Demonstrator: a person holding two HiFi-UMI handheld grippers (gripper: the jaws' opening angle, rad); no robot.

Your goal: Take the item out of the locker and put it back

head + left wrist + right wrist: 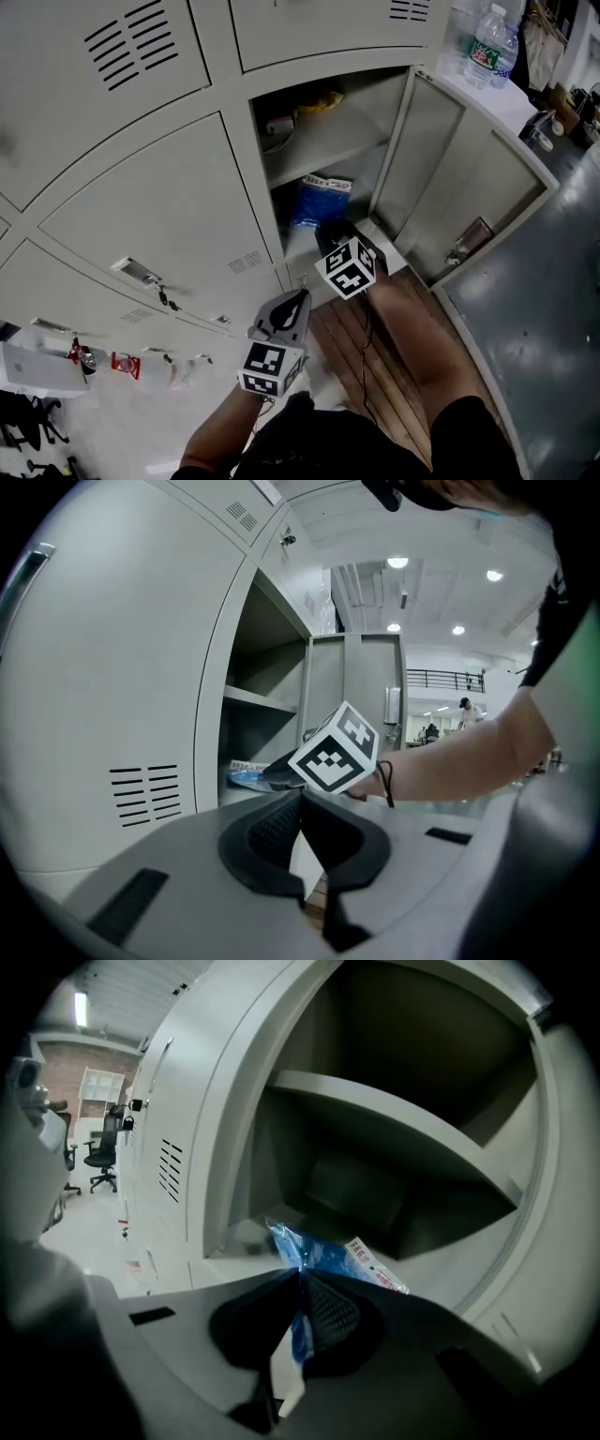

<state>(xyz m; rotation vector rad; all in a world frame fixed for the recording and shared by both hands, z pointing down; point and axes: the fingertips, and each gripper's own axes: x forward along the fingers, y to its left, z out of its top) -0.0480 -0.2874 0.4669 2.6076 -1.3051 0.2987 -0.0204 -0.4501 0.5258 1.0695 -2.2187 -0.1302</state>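
- the right gripper [302, 1277] is pinching the blue bag [330, 1256], its jaws pressing together on the plastic edge.
- the bag is standing in the lower compartment of the open locker [255, 159], under the shelf [323, 150] (small things are lying above).
- the left gripper [300, 803] is hanging outside the locker, with its jaws closed and nothing between them.

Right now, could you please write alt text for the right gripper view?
The right gripper is shut on a blue plastic bag at the mouth of an open locker, under its shelf. Closed locker doors stretch away to the left.
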